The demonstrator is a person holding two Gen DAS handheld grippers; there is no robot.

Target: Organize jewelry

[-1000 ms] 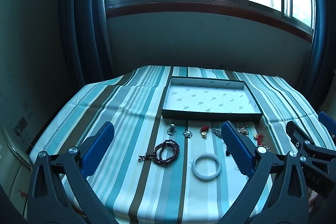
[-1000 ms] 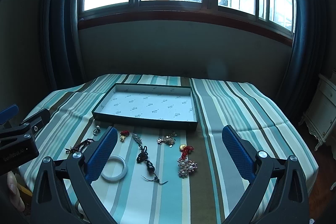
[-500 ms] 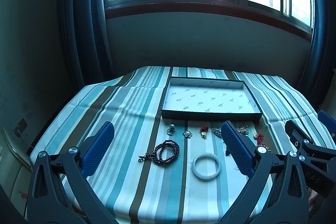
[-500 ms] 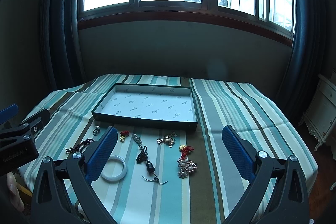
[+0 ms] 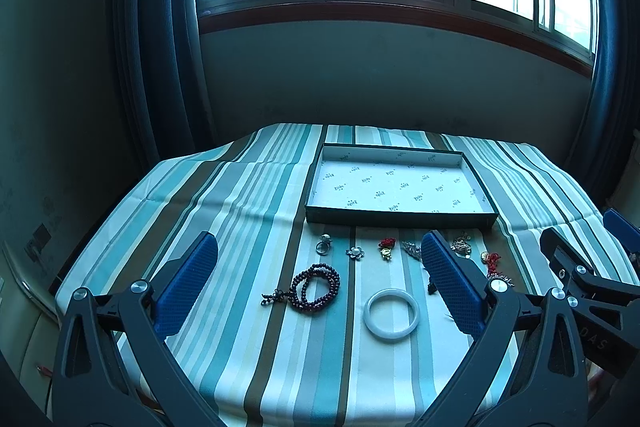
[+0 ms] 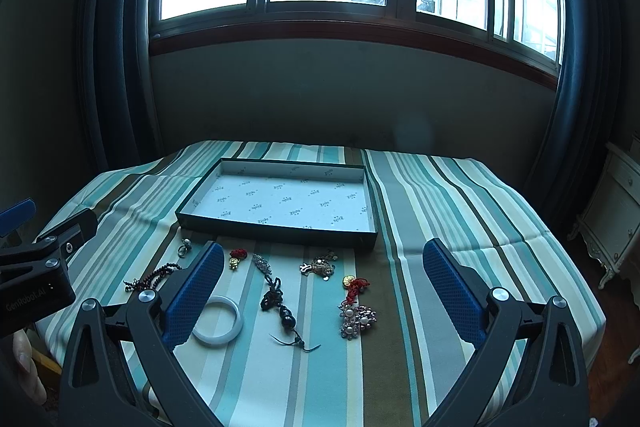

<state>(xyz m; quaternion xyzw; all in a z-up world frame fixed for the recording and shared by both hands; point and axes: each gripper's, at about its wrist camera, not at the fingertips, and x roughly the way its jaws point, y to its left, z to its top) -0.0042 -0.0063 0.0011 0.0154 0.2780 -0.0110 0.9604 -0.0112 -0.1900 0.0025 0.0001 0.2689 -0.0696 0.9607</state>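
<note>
A shallow dark tray (image 5: 400, 218) (image 6: 276, 231) with a white patterned lining lies on the striped cloth, nothing in it. In front of it lies the jewelry: a white bangle (image 5: 391, 314) (image 6: 218, 315), dark red beads (image 5: 316, 288), a ring (image 5: 323, 243), a flower brooch (image 5: 355, 252), a red and gold charm (image 5: 386, 248), a black cord pendant (image 6: 280, 303), a pearl brooch (image 6: 357, 316), a red knot charm (image 6: 354, 285). My left gripper (image 5: 318, 283) stands open above the beads. My right gripper (image 6: 322, 291) is open above the pendant.
The striped cloth (image 5: 224, 211) covers a table below a wide window with dark curtains on both sides. A white cabinet (image 6: 616, 211) stands to the right of the table. A hand (image 6: 26, 367) shows at the lower left of the right wrist view.
</note>
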